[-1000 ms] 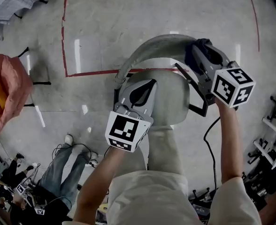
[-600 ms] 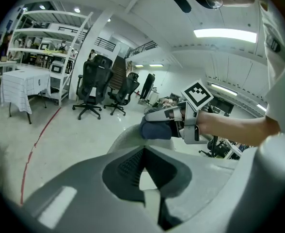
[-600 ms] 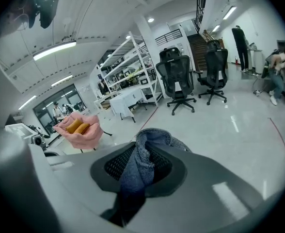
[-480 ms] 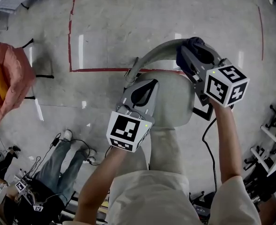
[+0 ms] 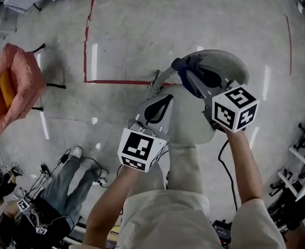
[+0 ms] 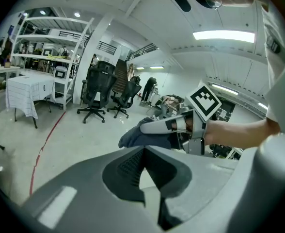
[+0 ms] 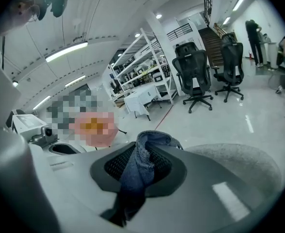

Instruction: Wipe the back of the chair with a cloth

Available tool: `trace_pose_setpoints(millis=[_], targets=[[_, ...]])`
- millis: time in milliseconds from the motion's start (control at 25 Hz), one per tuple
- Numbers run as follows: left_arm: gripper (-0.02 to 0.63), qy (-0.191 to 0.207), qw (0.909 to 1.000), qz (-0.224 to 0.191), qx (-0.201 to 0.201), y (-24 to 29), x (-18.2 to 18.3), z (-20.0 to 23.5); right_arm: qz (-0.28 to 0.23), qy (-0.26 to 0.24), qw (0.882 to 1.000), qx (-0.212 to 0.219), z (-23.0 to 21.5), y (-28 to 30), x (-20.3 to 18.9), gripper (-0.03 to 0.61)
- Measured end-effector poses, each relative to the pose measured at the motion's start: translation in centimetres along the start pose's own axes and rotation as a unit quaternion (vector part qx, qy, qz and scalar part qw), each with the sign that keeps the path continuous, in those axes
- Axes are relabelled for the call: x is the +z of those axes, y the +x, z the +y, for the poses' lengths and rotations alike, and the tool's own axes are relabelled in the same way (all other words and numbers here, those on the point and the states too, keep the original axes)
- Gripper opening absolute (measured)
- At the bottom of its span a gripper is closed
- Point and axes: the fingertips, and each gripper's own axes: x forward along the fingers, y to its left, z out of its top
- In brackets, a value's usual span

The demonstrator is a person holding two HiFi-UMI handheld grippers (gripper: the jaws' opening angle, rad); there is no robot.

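The grey chair shows from above, its curved back (image 5: 227, 61) beyond the seat (image 5: 191, 115). My right gripper (image 5: 184, 69) is shut on a dark blue cloth (image 5: 179, 63), which rests against the top edge of the back near its left end. In the right gripper view the cloth (image 7: 141, 166) hangs bunched between the jaws, with the grey fabric back (image 7: 244, 166) just beyond. My left gripper (image 5: 160, 98) hovers over the seat, shut and empty. The left gripper view shows the cloth (image 6: 133, 136) held by the right gripper (image 6: 174, 127).
A pink and orange bundle on a stand (image 5: 10, 87) is at the left. Red tape lines (image 5: 87, 45) mark the floor. A person sits low at the bottom left (image 5: 64, 191). Black office chairs (image 6: 96, 89) and a white-draped table (image 6: 23, 91) stand farther off.
My right gripper has slid the cloth leftward along the top of the chair back. The left gripper has stayed over the seat.
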Motion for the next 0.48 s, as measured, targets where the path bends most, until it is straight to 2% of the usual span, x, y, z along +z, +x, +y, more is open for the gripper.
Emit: trace_pose_setpoints(millis=[240, 480], targets=[[0.001, -0.015, 0.9997, -0.010, 0.014, -5.4, 1.3, 0.1, -0.052, -0.010, 0.998, -0.035, 5.1, -2.9, 2.0, 0.074], [0.001, 0.002, 0.9997, -0.020, 0.011, -10.0, 4.1, -1.9, -0.107, -0.010, 0.993, -0.051, 10.7, -8.1, 4.0, 0.074]])
